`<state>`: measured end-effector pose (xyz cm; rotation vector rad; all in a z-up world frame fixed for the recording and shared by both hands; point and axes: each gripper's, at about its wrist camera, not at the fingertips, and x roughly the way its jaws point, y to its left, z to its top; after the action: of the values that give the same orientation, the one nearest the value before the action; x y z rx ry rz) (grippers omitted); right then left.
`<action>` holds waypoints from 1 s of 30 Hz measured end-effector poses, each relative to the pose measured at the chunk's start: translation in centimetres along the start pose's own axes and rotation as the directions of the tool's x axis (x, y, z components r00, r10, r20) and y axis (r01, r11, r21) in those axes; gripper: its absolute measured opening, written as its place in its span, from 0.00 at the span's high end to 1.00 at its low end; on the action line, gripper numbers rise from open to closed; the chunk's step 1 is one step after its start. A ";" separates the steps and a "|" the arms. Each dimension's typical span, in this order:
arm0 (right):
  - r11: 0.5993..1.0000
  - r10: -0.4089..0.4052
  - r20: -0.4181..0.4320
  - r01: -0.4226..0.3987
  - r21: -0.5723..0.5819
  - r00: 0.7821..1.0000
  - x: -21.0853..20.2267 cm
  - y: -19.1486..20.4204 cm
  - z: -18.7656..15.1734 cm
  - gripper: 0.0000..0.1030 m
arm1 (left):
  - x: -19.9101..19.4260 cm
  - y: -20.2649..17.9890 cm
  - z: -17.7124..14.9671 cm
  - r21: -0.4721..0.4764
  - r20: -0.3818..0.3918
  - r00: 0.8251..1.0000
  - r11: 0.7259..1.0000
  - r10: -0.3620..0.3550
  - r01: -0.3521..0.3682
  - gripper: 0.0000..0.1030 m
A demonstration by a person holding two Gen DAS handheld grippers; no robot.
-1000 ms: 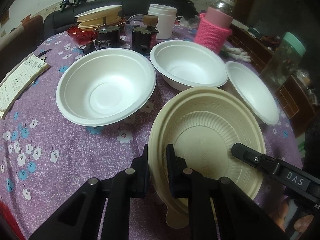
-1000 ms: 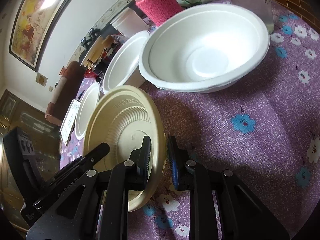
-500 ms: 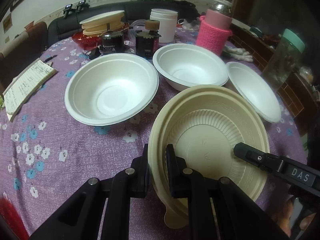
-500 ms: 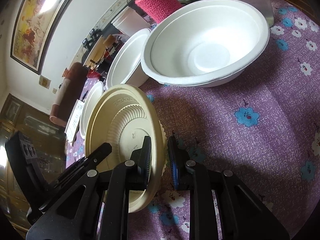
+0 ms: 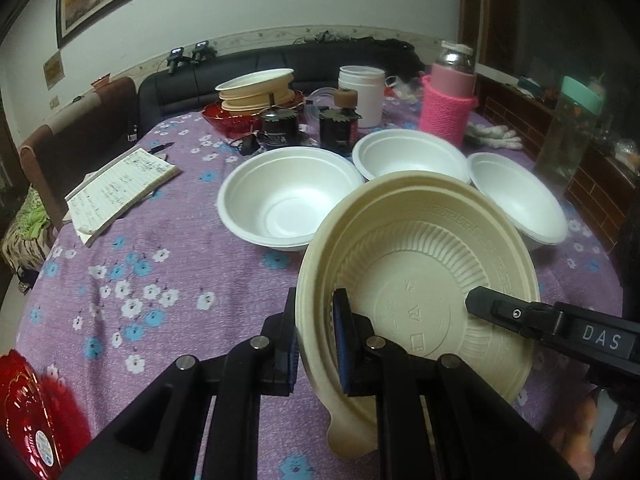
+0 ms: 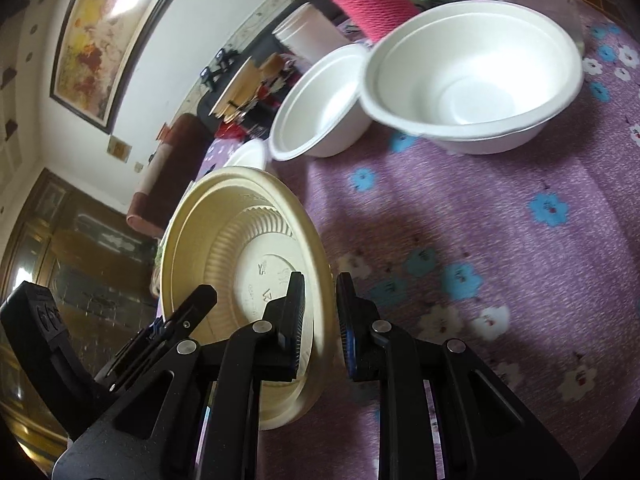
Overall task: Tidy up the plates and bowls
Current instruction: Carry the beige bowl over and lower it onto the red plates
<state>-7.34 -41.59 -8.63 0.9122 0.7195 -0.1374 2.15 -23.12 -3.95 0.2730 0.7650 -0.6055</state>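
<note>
Both grippers, left and right, clamp the cream plates off the table. Three white bowls still unstacked mid-table.

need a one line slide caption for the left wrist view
Both grippers, left and right, clamp opposite rims of a beige ribbed plate, three white bowls beyond.

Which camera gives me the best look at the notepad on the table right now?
The left wrist view: the notepad lies in full view at the table's left side, handwriting up, a pen beyond it. The right wrist view does not show it; the held cream plate blocks that side.
</note>
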 end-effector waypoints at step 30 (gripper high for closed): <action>0.990 0.120 -0.045 -0.123 -0.072 0.992 2.2 5.7 -3.2 0.83 | -4.5 5.9 -3.0 -0.088 0.064 0.992 0.991 0.111 -0.105 0.87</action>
<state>-5.01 -35.15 -7.45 0.8865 0.7007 0.0161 1.50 -15.24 -2.74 0.2133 0.7034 -0.4762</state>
